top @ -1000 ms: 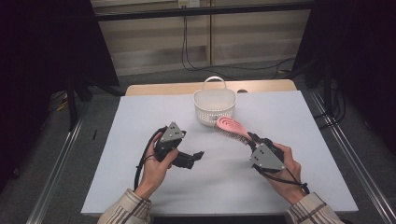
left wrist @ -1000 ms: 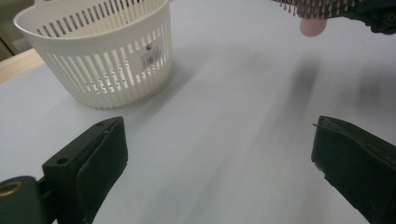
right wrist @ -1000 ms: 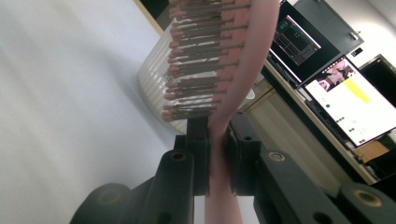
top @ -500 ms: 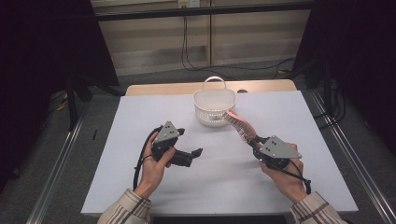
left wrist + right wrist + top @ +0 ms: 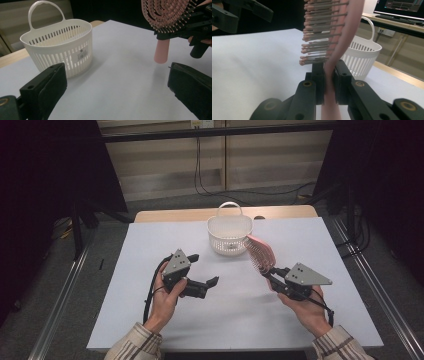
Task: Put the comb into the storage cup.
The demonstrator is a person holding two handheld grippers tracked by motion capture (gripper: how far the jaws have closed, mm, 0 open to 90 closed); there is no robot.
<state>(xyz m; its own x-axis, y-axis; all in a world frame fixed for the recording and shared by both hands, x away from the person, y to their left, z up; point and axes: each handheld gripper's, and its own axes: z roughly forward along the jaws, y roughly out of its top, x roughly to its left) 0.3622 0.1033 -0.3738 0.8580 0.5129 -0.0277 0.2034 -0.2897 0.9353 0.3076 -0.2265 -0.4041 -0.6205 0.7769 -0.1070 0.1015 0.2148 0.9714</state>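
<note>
The right hand [image 5: 305, 307] comes in from the lower right of the high view, wrist low over the white table [image 5: 150, 320], and holds the right gripper [image 5: 270, 276] angled up and towards the table's far middle. Its two black jaws are clenched on the pink hairbrush [image 5: 260, 252] at the neck, where the handle meets the head; the right gripper view shows the pads pressing the pink stem from both sides, with the bristles fanning out to the left. The brush is lifted off the table, head uppermost, and its head sits just beside the right rim of the white basket [image 5: 229, 234] in the high view. The left gripper view shows the handle end hanging below the jaws, clear of the table.

The left hand [image 5: 165, 297] rests left of centre, holding the left gripper [image 5: 205, 270] level and pointing right, towards the brush. Its jaws stand wide apart with nothing between them.

The basket stands upright at the far middle of the table, its loop handle at the back. Bare table lies between the two grippers
</note>
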